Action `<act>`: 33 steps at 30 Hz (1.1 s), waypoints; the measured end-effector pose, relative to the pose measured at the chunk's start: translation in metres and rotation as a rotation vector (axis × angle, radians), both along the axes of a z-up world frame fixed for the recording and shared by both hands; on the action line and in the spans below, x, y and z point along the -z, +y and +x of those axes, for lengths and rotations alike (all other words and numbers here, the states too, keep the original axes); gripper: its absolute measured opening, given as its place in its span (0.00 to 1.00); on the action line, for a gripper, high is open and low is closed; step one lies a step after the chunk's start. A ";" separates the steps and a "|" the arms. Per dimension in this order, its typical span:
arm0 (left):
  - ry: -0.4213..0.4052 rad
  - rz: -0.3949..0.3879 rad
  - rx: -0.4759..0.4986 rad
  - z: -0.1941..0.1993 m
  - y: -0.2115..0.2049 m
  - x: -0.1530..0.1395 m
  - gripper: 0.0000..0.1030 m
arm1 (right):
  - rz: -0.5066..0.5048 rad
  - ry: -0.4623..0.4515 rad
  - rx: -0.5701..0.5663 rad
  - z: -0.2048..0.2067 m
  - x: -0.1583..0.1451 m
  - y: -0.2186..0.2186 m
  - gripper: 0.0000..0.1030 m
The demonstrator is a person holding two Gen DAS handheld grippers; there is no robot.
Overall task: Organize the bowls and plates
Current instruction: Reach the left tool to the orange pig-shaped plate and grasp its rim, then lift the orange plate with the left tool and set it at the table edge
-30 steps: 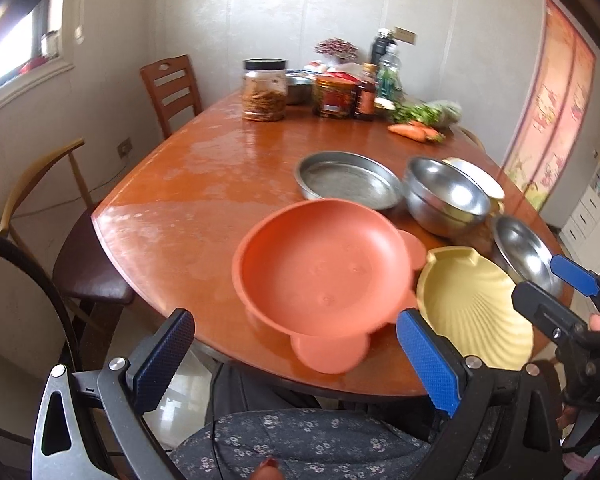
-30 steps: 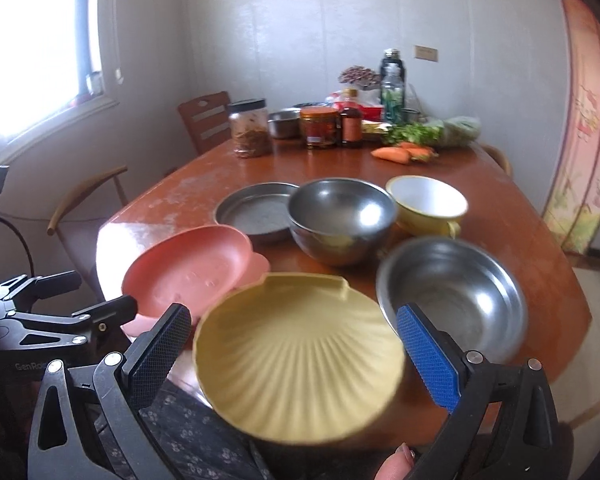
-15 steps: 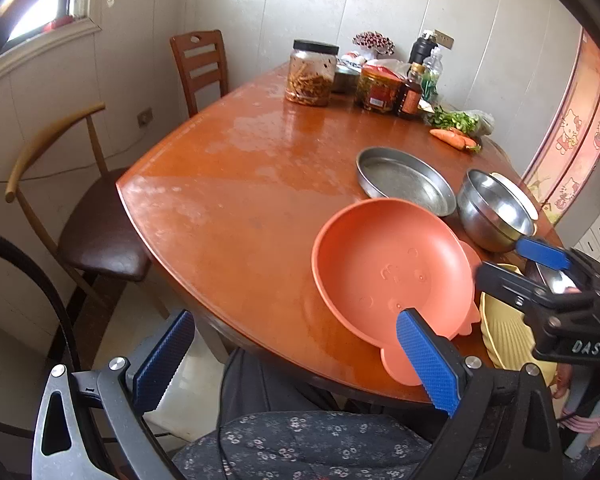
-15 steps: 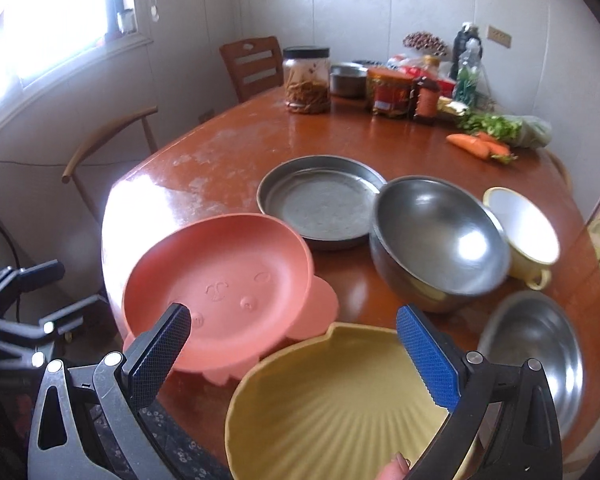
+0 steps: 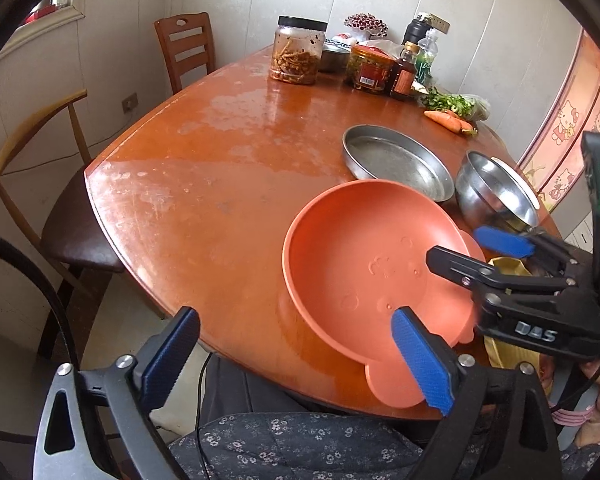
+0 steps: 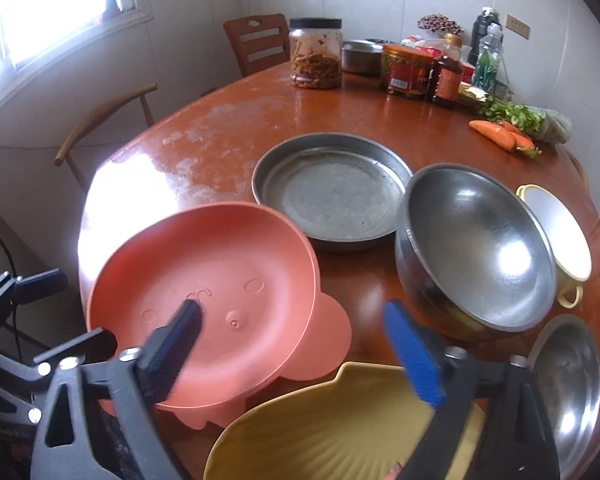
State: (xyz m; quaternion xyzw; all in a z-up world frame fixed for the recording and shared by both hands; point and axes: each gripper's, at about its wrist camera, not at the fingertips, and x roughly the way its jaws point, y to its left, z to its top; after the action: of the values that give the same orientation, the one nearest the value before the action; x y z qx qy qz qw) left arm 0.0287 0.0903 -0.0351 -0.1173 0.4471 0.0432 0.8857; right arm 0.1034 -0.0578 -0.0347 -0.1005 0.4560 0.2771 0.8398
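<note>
Two tools are in play, and neither pinches anything. The left tool (image 5: 296,360) hangs spread wide at the lower middle of its own view, off the near edge of the table (image 5: 204,168), probably waiting its turn. The right tool (image 6: 296,344) is also spread, its fingers poised above the near rim of the orange plate (image 6: 204,300) and the yellow plate (image 6: 332,420); it looks set to take one of them, though which cannot be told.

Six dishes lie bunched on the right-hand part of the table (handy for stacking): two plastic plates, orange and yellow, at the lower centre of the right view, the yellow one's edge seeming to overlap an ear of the orange; one steel pan (image 6: 332,192) at centre; two steel bowls, the large bowl (image 6: 476,248) at centre right and the small bowl (image 6: 568,392) at lower right; and one cup (image 6: 560,232) with yellow rim, tucked behind the large bowl.

Jars, bottles and carrots (image 6: 500,136) crowd the far edge, out of the way.
</note>
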 end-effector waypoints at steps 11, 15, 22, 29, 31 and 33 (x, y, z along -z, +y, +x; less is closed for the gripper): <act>0.008 -0.013 0.003 0.008 -0.005 0.009 0.40 | 0.003 -0.025 -0.014 0.004 0.002 0.003 0.32; -0.001 -0.026 -0.014 0.010 0.007 0.007 0.37 | 0.028 -0.022 -0.008 0.005 -0.002 0.006 0.32; -0.075 0.031 -0.064 0.011 0.037 -0.018 0.37 | 0.070 -0.039 -0.027 -0.002 -0.014 0.031 0.32; -0.044 0.060 -0.101 0.035 0.068 -0.006 0.37 | 0.084 -0.031 -0.043 -0.004 -0.016 0.061 0.32; -0.032 0.049 -0.105 0.039 0.073 -0.001 0.37 | 0.078 -0.026 -0.041 -0.002 -0.012 0.068 0.32; -0.026 0.039 -0.107 0.044 0.078 0.004 0.37 | 0.084 -0.013 -0.036 0.002 -0.009 0.070 0.32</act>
State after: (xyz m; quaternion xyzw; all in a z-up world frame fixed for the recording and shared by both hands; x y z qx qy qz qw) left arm 0.0730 0.1686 -0.0388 -0.1243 0.4278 0.0979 0.8899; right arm 0.1051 0.0122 -0.0257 -0.0753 0.4366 0.3105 0.8410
